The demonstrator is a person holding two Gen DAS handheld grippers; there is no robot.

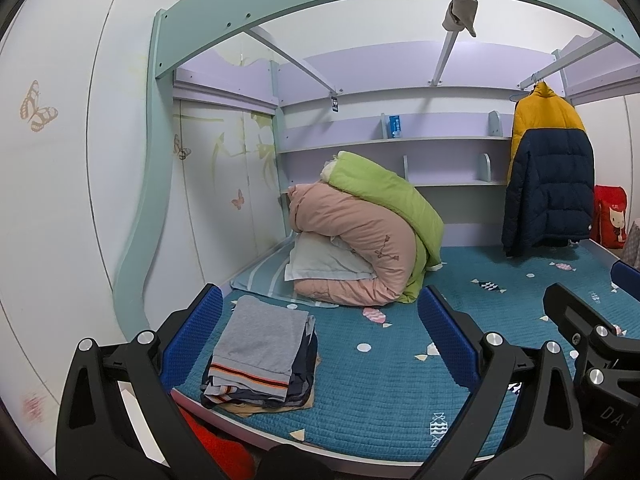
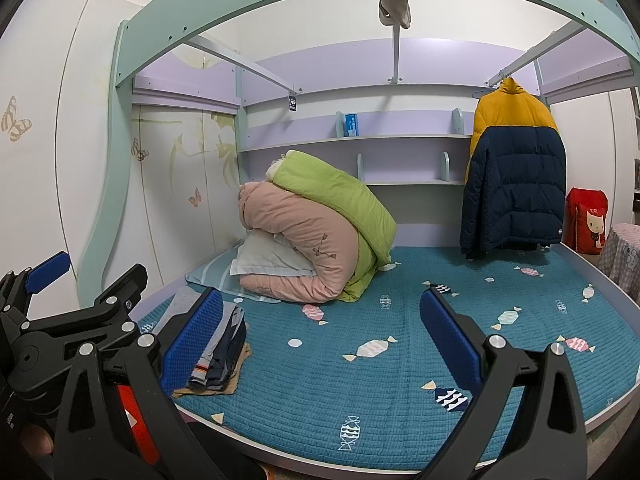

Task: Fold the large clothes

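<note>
A stack of folded clothes [image 1: 260, 356], grey on top, lies at the front left of the blue bed cover [image 1: 380, 392]; it also shows in the right wrist view [image 2: 220, 344]. A yellow and navy puffer jacket [image 1: 548, 172] hangs on a hanger from a rail at the back right, also in the right wrist view [image 2: 514, 168]. My left gripper [image 1: 320, 332] is open and empty above the bed's front edge. My right gripper [image 2: 322, 336] is open and empty beside it, to the right.
Rolled pink and green quilts [image 1: 368, 236] and a pillow [image 1: 324, 264] sit at the back left of the bed. Shelves [image 1: 400, 140] line the back wall. A red bag [image 1: 610, 216] stands at the far right. A wardrobe [image 1: 60, 200] is on the left.
</note>
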